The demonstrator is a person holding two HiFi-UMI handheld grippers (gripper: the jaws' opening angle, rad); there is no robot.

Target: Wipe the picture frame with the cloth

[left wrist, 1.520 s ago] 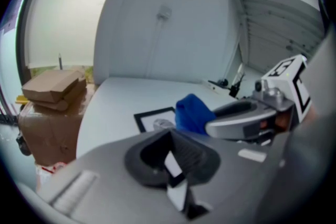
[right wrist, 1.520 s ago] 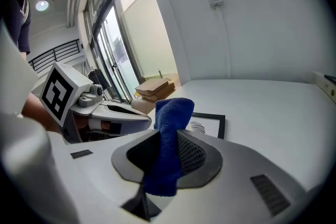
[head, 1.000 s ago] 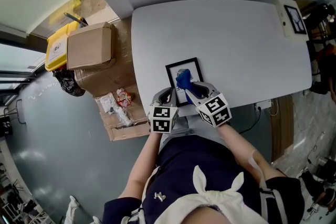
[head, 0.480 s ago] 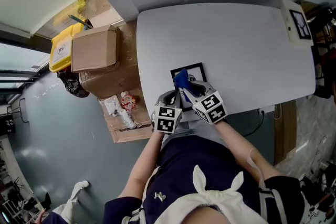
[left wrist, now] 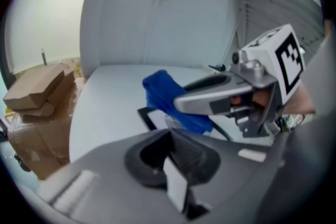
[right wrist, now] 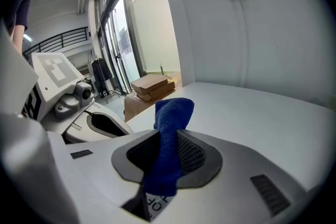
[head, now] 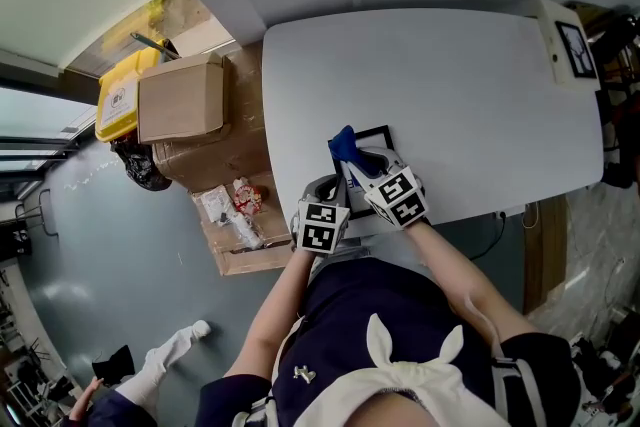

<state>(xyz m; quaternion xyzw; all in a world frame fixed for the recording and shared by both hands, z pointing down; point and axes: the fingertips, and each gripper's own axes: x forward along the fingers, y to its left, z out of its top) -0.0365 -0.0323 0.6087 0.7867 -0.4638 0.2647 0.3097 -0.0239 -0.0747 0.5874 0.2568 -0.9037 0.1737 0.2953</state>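
A black picture frame (head: 379,134) lies flat near the white table's (head: 450,75) front edge. My right gripper (head: 358,163) is shut on a blue cloth (head: 344,145), which rests over the frame's far left corner. In the right gripper view the cloth (right wrist: 170,128) stands up between the jaws of the right gripper (right wrist: 163,165), with print of the picture below it. My left gripper (head: 330,186) sits at the frame's near left edge. In the left gripper view the left gripper (left wrist: 176,186) pinches a pale slab, seemingly the frame's edge; the frame's corner (left wrist: 146,115) and cloth (left wrist: 163,94) lie beyond.
A cardboard box (head: 180,96) and a yellow bin (head: 117,94) stand on the floor left of the table, with small packets (head: 232,205) nearer. Another framed card (head: 573,49) lies at the table's far right corner. A person's foot (head: 172,349) shows at lower left.
The right gripper has slid the blue cloth across the frame toward its far left corner. The left gripper stays at the frame's near edge. A foot has come into view at lower left.
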